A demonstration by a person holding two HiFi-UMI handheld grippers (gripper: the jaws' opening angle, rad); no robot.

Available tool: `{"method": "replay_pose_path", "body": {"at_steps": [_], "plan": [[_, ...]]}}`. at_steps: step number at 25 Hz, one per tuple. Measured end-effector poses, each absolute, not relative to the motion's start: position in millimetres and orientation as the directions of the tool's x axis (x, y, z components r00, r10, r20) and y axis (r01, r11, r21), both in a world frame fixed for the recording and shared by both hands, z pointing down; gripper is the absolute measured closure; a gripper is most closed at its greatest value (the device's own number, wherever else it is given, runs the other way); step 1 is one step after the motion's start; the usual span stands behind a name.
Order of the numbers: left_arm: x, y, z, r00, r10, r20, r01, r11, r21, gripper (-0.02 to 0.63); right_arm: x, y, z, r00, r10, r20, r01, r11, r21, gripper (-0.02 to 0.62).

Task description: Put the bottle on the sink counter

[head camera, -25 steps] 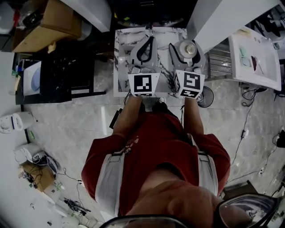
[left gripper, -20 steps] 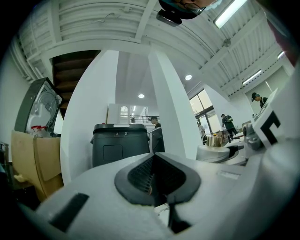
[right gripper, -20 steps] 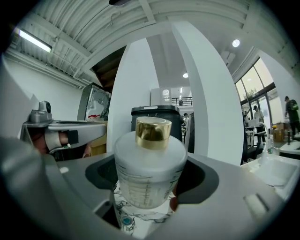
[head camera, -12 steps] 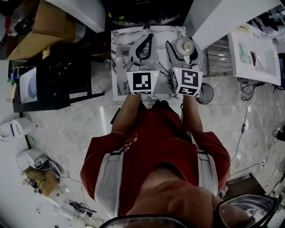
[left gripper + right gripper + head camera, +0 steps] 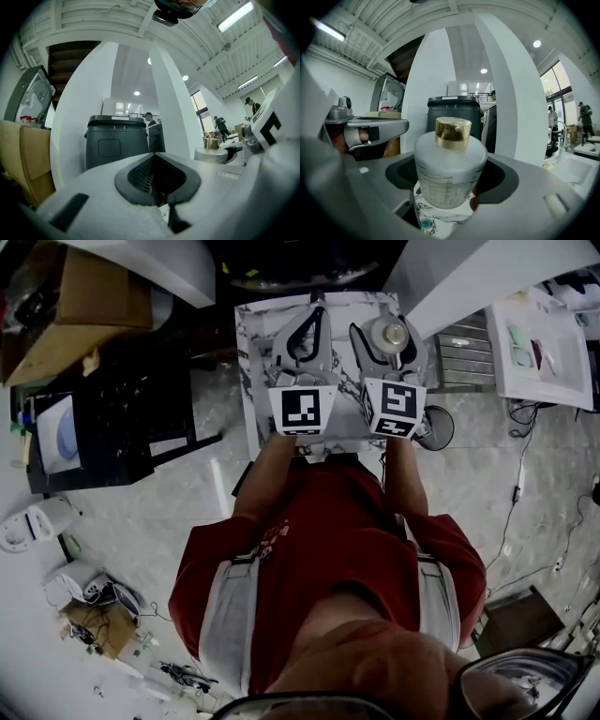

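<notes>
The right gripper [image 5: 389,322] has its jaws wide, pressed on the sides of the white bottle [image 5: 450,173] with the gold cap [image 5: 453,132]. The left gripper [image 5: 316,306], just left of the bottle, is closed and holds nothing. Both have slid a little further over the marble desk [image 5: 253,381], so the bottle is not on the sink counter yet. Only the right gripper view shows a sink [image 5: 567,171], well right of the bottle.

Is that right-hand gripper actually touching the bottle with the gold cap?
Touching. The right gripper view shows the right gripper closed against both sides of the bottle, with no gap visible on either side.
</notes>
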State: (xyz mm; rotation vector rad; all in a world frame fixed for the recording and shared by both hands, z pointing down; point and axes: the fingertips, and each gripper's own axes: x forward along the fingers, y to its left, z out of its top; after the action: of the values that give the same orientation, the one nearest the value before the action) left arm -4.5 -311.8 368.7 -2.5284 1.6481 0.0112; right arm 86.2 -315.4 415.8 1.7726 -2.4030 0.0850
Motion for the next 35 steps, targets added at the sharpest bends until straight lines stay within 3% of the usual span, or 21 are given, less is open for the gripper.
{"method": "replay_pose_path", "body": {"at_steps": [12, 35], "plan": [[-17, -336, 387, 0.423, -0.902, -0.091, -0.906, -0.418, -0.067, 0.604, 72, -343, 468, -0.259, -0.930, 0.261, -0.960, 0.277, 0.035, 0.245], [-42, -359, 438, 0.400, -0.915, 0.043, -0.915, -0.402, -0.035, 0.604, 70, -382, 575, -0.222, -0.869, 0.443, -0.966, 0.258, 0.023, 0.245]]}}
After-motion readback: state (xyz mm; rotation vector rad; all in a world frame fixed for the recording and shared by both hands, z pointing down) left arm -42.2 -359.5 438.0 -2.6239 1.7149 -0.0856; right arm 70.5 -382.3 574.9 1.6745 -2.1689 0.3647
